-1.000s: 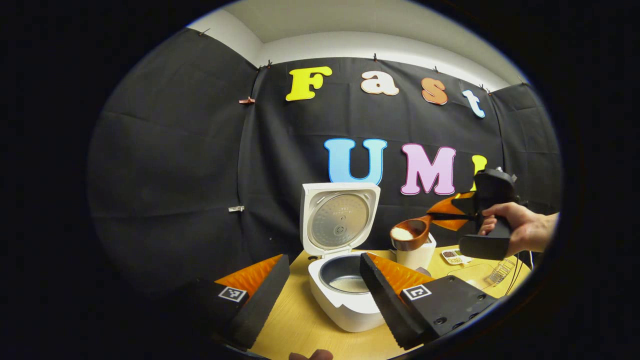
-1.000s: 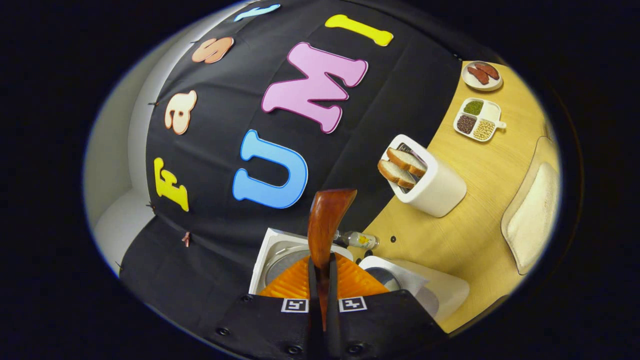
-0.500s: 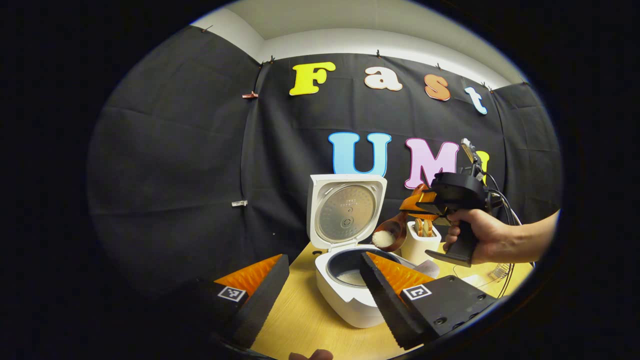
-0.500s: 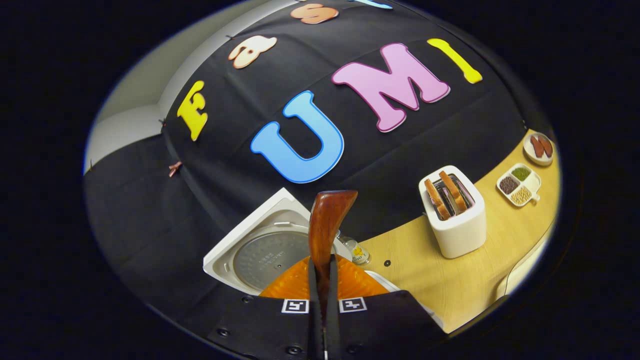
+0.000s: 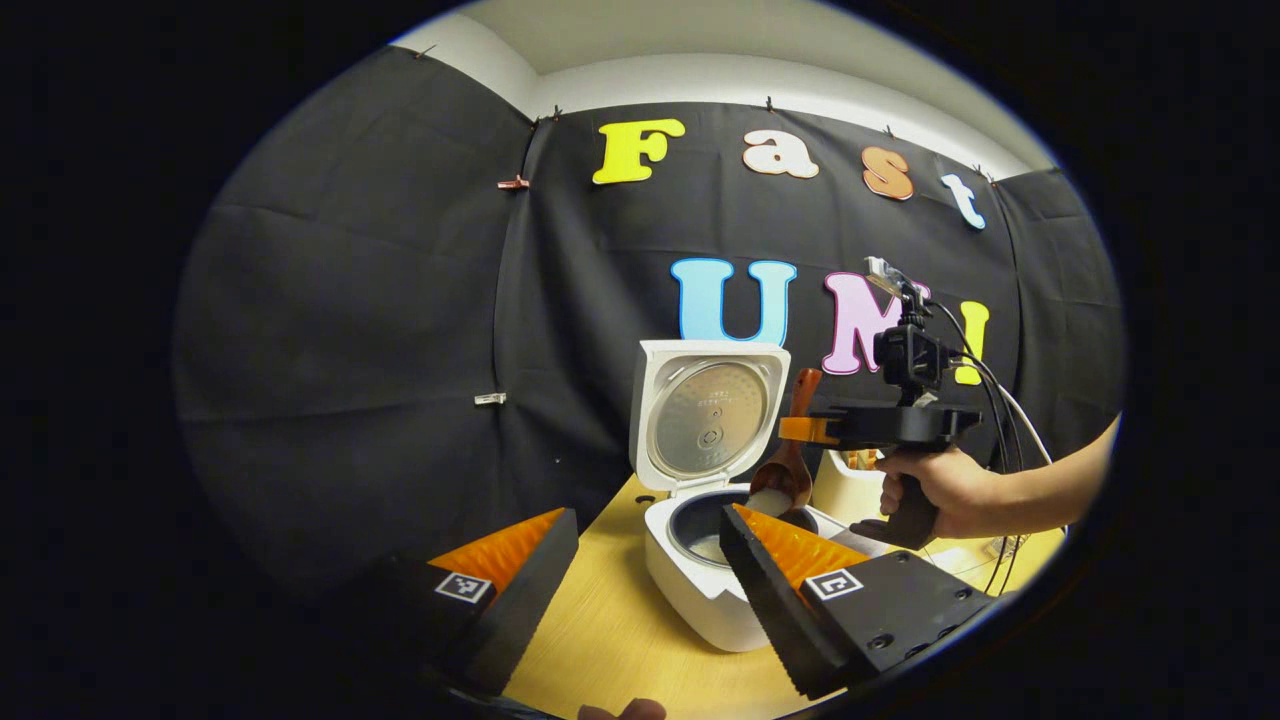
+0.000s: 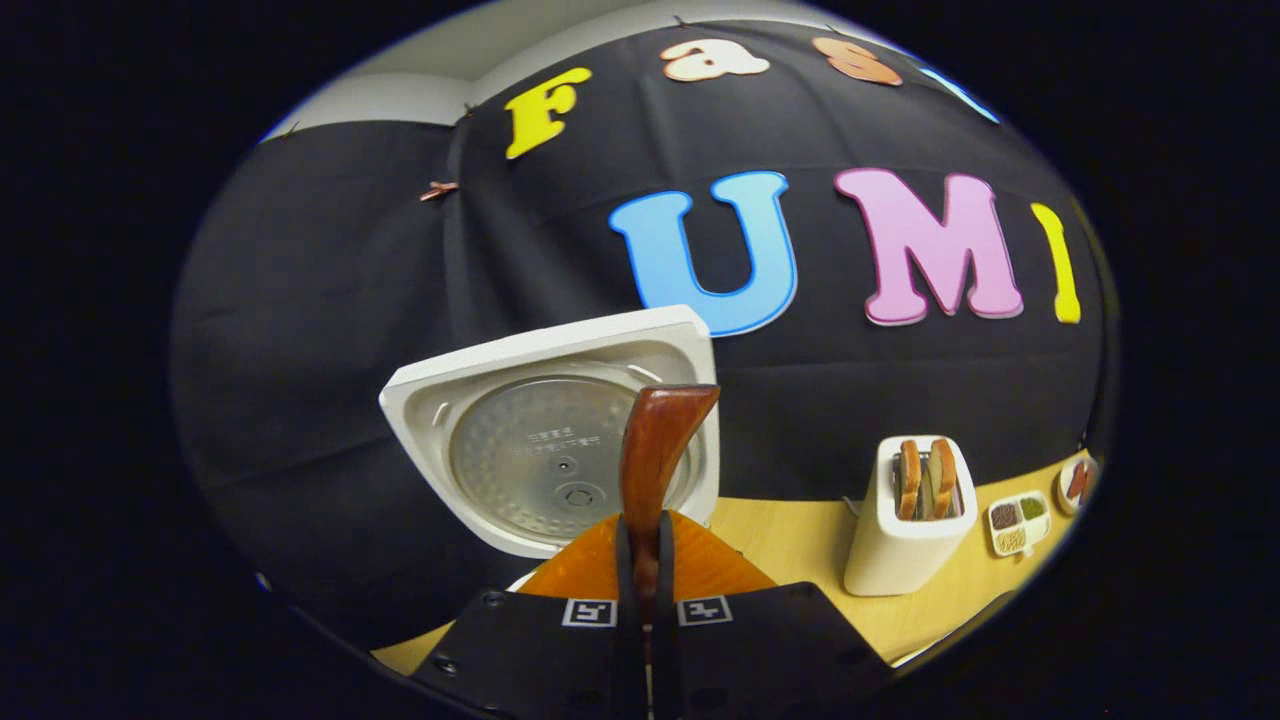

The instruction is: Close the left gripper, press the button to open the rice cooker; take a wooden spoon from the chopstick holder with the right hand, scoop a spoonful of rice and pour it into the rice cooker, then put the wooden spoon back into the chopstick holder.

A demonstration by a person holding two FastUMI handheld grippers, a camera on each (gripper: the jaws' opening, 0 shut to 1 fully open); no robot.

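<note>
Over the open rice cooker (image 5: 705,590), your right gripper (image 5: 800,430) pinches the wooden spoon (image 5: 785,475) tipping rice; tilt off-centre and grains spill, while your left gripper (image 5: 640,560) gapes wide.

Staged kitchen set inside a recording booth, not a real home: black cloth wall (image 5: 350,330) pinned up with small clips, plain white wall and ceiling strip above it. Light wooden tabletop (image 5: 610,640) carries kitchen props: white rice cooker with its lid up (image 5: 705,420), white toaster holding two bread slices (image 6: 905,530), small white divided dish of beans and grains (image 6: 1015,525). Cables trail from the handheld rig.
</note>
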